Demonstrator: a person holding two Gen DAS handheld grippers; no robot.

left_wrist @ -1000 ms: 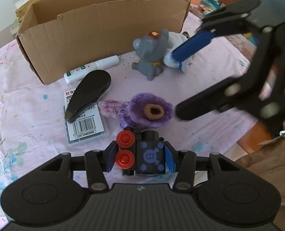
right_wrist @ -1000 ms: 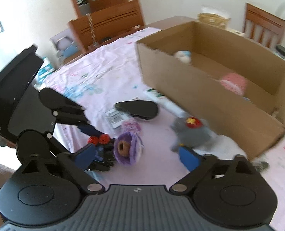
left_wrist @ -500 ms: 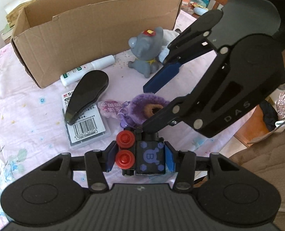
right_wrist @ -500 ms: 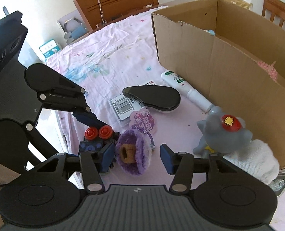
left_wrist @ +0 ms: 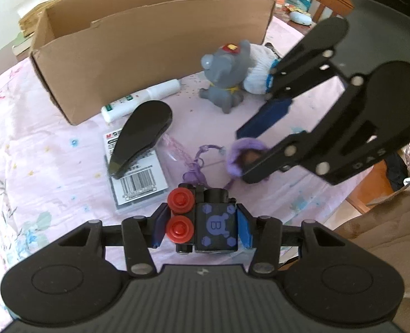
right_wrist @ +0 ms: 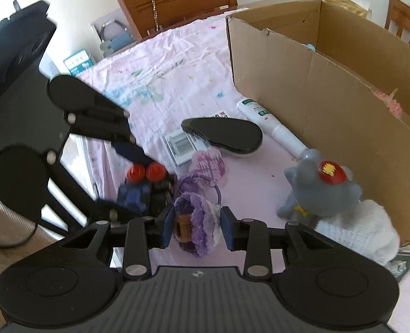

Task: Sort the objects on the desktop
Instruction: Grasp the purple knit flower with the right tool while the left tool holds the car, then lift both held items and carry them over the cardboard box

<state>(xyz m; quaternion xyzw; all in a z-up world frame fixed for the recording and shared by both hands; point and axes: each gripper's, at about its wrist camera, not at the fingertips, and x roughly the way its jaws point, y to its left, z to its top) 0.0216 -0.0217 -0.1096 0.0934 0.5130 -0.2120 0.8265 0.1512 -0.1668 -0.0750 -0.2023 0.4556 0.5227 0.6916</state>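
Between my left gripper's [left_wrist: 202, 229] closed fingers sits a block toy [left_wrist: 205, 219] marked "B". My right gripper [right_wrist: 197, 226], lettered "DAS", has just closed on the purple knitted flower [right_wrist: 198, 229]. Beside me, the cardboard box [right_wrist: 329, 83] holds something pink [right_wrist: 387, 102]; "M&G" tops the barcode card [left_wrist: 138, 177].

Left gripper [left_wrist: 202, 229] is angled steeply down at the table, its blue pads clamped on both sides of a small black and blue toy block with two red studs [left_wrist: 203, 222]. Right gripper [right_wrist: 196, 226] tilts down too, and its jaws have just been closing; now both blue pads press into a fuzzy purple crocheted flower with a brown centre [right_wrist: 195, 229], squashing it a bit. In the left wrist view the right gripper reaches in from the right, black linkage arms spread, fingertips just past the left gripper's.
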